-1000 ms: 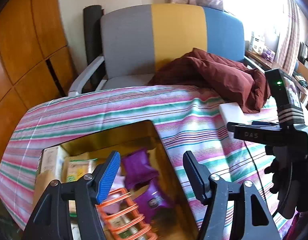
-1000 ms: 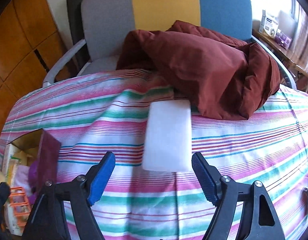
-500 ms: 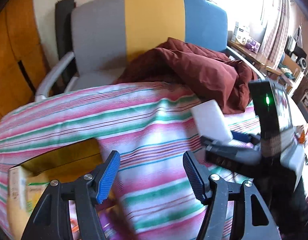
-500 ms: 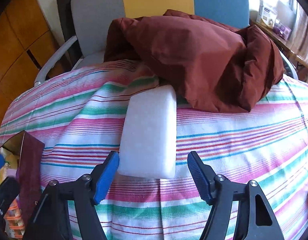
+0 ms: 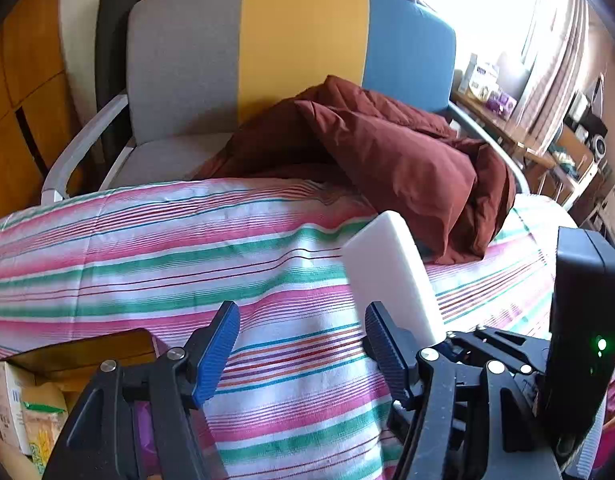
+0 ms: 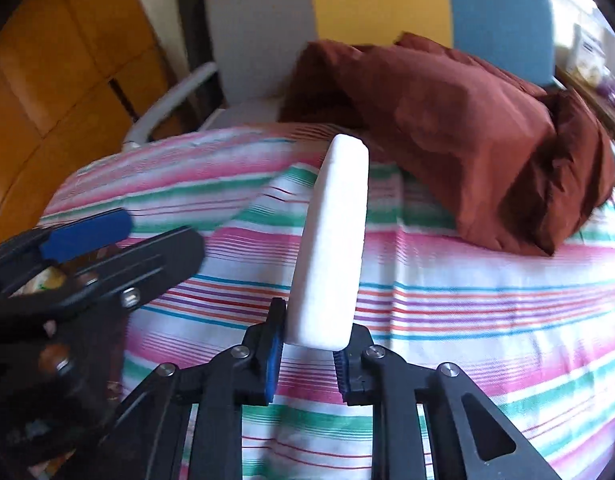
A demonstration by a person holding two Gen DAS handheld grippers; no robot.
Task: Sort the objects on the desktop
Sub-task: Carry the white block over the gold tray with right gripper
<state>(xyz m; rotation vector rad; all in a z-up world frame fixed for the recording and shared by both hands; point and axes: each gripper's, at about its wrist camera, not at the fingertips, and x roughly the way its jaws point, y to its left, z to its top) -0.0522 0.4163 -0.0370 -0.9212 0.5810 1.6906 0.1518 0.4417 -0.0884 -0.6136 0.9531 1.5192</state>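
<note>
Right gripper just clamped on near end of white block, now tipped on edge above striped cloth. Left gripper open, empty. Lift straight (short bite, may pivot), carry to box at left.

The right tool has just closed its jaws on the near end of a white block, tilted on edge above the striped cloth, with the left tool nearby.
</note>
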